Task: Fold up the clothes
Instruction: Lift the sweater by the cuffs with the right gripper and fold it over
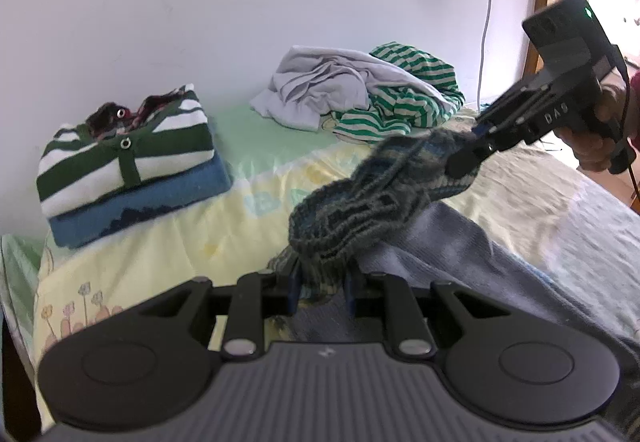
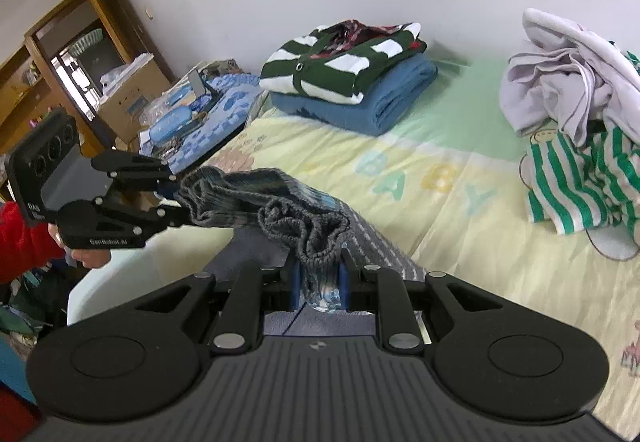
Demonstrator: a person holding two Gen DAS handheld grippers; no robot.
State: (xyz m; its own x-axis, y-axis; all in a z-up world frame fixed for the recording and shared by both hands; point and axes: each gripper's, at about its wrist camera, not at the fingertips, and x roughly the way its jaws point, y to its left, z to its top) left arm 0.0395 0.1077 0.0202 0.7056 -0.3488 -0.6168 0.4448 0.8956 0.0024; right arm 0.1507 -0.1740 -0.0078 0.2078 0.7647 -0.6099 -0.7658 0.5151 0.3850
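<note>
From my left wrist camera, the folded stack sits toward the bed's [image 1: 256, 197] far left edge by the wall: a green-and-white striped cardigan [image 1: 124, 157] lying on a folded blue sweater [image 1: 144, 205]. Moving right along the wall side, I see the unfolded heap, a pale lilac garment [image 1: 320, 89] draped over a green-striped one [image 1: 408, 101]. In the middle of the bed, toward its near edge, the knitted garment [image 1: 360, 201], grey-blue and ribbed, hangs stretched in the air between both tools, above a grey-blue cloth [image 1: 480, 270] spread on the sheet. My left gripper [image 1: 322, 292] has its blue pads [image 1: 294, 290] closed narrow on the lower bunched end. Further right, my right gripper [image 1: 466, 159] pinches the upper end, with a hand [image 1: 596, 137] on its handle. From the right wrist camera I see the same hold mirrored: the left gripper [image 2: 174, 195] at the left clamps one end, the right gripper [image 2: 320, 288] squeezes the ribbed hem, and a wooden cabinet [image 2: 80, 53] and cluttered side table [image 2: 192, 109] stand beyond the bed's left end.
</note>
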